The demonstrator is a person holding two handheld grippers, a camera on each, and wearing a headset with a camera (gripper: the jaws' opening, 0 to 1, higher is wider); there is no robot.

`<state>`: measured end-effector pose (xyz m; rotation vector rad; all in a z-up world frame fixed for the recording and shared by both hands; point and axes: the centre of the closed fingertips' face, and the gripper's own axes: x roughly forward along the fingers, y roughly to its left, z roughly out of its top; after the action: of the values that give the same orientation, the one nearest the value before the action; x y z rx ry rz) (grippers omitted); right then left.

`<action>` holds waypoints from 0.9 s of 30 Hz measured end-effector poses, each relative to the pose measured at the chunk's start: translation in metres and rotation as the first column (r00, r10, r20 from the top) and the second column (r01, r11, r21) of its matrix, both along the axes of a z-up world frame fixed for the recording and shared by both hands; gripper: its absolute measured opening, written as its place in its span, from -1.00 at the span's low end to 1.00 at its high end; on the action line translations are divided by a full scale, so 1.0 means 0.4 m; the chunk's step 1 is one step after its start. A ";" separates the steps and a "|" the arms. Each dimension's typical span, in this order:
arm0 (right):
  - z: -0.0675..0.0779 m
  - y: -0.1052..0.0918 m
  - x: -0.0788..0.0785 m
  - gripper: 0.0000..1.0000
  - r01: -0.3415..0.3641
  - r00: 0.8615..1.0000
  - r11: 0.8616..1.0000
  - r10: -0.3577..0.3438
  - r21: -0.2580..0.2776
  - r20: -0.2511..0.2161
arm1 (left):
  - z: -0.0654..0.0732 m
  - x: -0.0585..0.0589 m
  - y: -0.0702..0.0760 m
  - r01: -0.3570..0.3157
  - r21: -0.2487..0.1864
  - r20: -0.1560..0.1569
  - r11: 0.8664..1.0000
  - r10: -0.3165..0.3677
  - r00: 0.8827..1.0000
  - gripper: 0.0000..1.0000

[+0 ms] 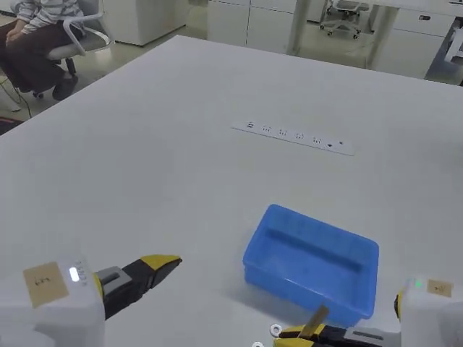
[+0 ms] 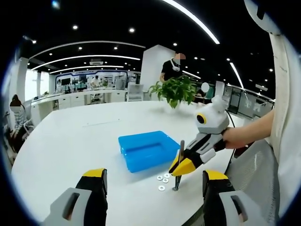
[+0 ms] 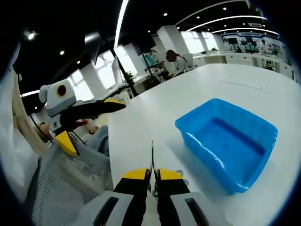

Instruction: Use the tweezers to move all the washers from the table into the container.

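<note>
So the right tool [image 3: 152, 173] is clamping tight on a pair of thin metal tweezers [image 2: 182, 147]. Its yellow-tipped jaws are pinching together with the tweezers poking out between them. In the left gripper view the tweezers are standing nearly upright, tip pointing down at the white surface [image 1: 145, 166], right beside a little cluster of small silver ring-shaped washers [image 2: 162, 188]. Can't tell whether the tip is actually touching a washer, it's all too tiny.

The washers are lying loose on the surface, just beside the near corner of the blue rectangular plastic container [image 1: 304, 285], outside its walls. In the head view a couple of them are peeking in at the bottom edge, next to the right tool.

The left tool [image 2: 155, 174] is hovering over the surface with its jaws spread wide apart, gripping nothing. In the head view it's sitting off to the left of the container, apart from it and pointing roughly toward it.

Further out past the container, a long white power strip [image 1: 293, 136] is lying flat on the surface. A green potted plant [image 2: 174, 90] is sitting at the far end, and a person [image 1: 43, 36] is sitting in an office chair off the far left corner.
</note>
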<state>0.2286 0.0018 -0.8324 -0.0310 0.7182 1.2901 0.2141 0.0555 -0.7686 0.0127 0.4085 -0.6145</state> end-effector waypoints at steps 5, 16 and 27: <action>-0.005 -0.002 -0.017 -0.93 -0.047 0.996 0.998 0.050 -0.046 0.074 | -0.001 -0.001 -0.002 0.005 0.003 0.002 1.000 -0.005 1.000 0.70; -0.005 0.004 -0.030 -0.93 -0.080 0.984 0.995 0.090 -0.067 0.157 | 0.003 0.001 -0.002 0.007 -0.001 0.016 1.000 -0.007 1.000 0.70; -0.008 0.007 -0.043 -0.93 -0.098 0.970 0.990 0.117 -0.101 0.212 | 0.008 0.001 -0.002 0.009 -0.010 0.023 1.000 -0.009 1.000 0.74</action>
<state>0.2113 0.0047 -0.8356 -0.2844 0.5916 1.3326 0.2143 0.0549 -0.7653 0.0117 0.3828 -0.6249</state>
